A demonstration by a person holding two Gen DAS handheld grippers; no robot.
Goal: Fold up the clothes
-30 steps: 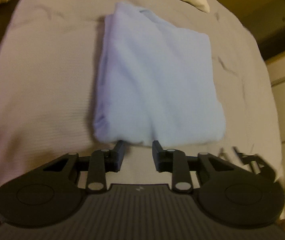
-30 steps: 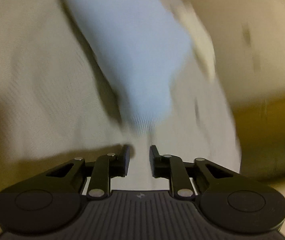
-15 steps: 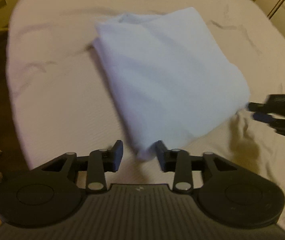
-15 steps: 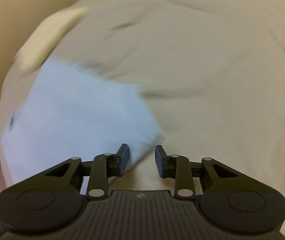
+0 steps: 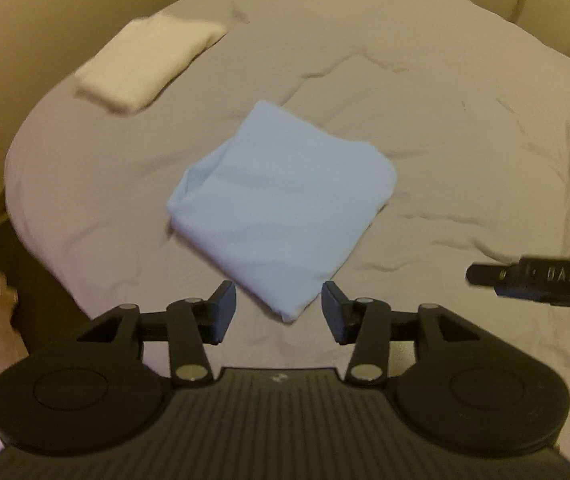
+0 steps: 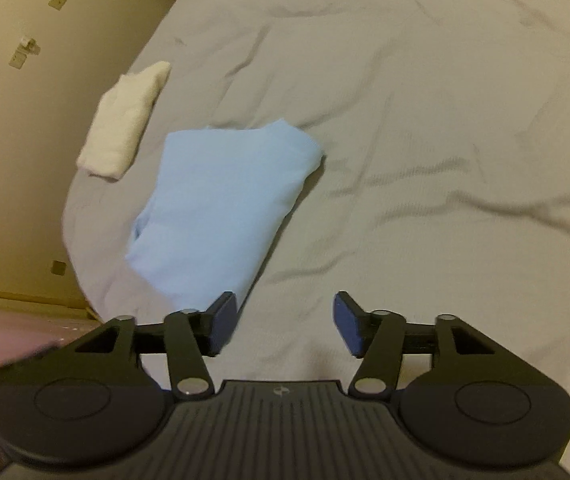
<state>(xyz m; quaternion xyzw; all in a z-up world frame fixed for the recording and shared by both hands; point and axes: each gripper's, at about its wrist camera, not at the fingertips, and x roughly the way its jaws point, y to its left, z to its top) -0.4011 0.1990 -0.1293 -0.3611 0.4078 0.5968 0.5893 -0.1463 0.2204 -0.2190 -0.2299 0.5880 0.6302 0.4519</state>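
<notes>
The left hand-held gripper [image 5: 277, 308] stood wide open and held nothing; the right hand-held gripper [image 6: 285, 322] likewise stood wide open and empty. The light blue folded garment [image 5: 281, 208] lay as a compact square on the bed [image 5: 465, 140], its nearest corner between the left fingertips and ahead-left of the right ones. It appeared light, soft and limp; grasping was best at a folded edge or corner. A folded white cloth [image 5: 145, 64] lay farther ahead-left.
</notes>
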